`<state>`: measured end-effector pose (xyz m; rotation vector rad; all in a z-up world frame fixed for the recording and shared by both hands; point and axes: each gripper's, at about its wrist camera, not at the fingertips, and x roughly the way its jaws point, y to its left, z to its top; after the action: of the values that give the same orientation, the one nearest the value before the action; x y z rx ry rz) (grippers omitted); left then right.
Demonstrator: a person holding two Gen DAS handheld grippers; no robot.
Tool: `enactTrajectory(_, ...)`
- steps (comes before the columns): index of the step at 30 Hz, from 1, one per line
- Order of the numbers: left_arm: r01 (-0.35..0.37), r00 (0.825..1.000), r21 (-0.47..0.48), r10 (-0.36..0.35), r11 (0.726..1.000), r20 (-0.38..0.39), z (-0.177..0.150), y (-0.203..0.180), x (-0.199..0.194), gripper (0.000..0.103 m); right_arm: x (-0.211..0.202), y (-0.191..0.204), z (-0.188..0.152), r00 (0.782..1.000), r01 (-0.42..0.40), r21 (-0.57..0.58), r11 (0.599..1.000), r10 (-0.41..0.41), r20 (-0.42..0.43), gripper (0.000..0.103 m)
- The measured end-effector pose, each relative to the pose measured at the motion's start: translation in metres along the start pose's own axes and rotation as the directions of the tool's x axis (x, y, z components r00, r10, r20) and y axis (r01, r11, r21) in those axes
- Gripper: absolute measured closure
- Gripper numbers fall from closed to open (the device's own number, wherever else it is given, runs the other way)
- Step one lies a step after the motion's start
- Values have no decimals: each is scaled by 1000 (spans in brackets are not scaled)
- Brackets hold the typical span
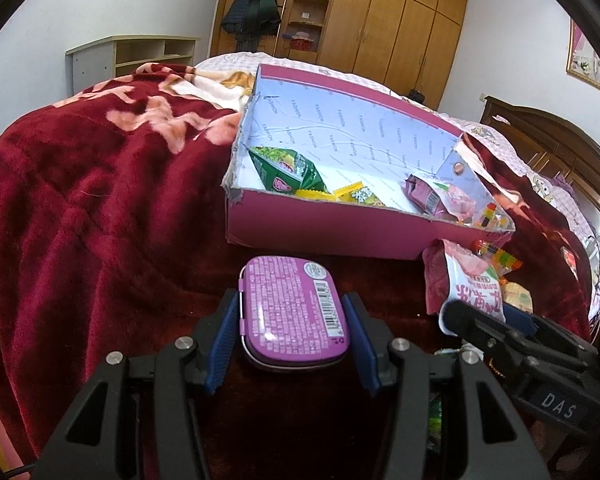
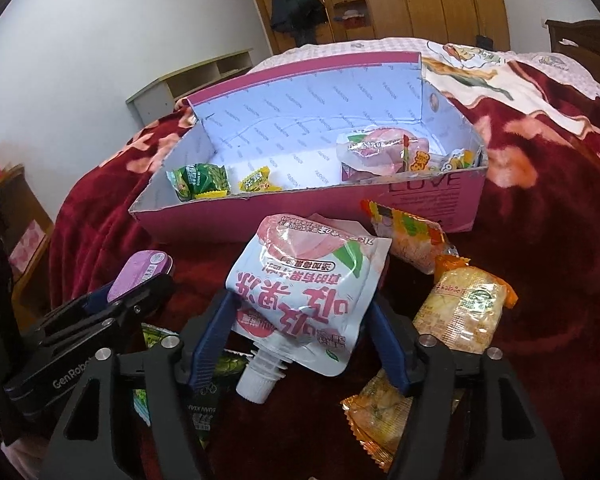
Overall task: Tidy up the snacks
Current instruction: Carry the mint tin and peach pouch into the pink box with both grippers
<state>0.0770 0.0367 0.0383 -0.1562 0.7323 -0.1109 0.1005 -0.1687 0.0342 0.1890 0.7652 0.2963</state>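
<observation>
— Left gripper (image 1: 294,322) first: what has it got?
— Its blue pads sit against both long sides of a purple tin (image 1: 294,312), label side up, held above the red blanket (image 1: 80,200).
— And the right gripper (image 2: 300,320)?
— Its jaws stand wider, with a white and pink spouted pouch (image 2: 308,292) between them, cap toward the camera. The pads flank the pouch's edges — whether they press on it, I cannot tell. No earlier view is at hand, so only that.
— Anything loose nearby?
— In the right wrist view, an orange snack pack (image 2: 464,312) lies at three o'clock from the pouch, another orange packet (image 2: 380,420) at five o'clock, a green packet (image 2: 204,400) at seven o'clock.
— Farther out?
— At twelve o'clock sits the pink box (image 2: 260,216), open — green packets (image 2: 198,180) at its left end, a pink pouch (image 2: 380,148) at its right. Beyond it stands a wooden wardrobe (image 1: 400,20).
</observation>
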Motion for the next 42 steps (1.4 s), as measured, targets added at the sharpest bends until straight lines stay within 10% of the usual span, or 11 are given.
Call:
enactTrajectory(12,1,1000,-1,-1,1000,2,2,-2,-7,49,-20,-6,-4,998,-38,25,999,37,50,56)
enactTrajectory(42,11,996,86,-19,996,92,73,-32,2,49,-50,-13,42,983,-86,-9,996,86,165,58)
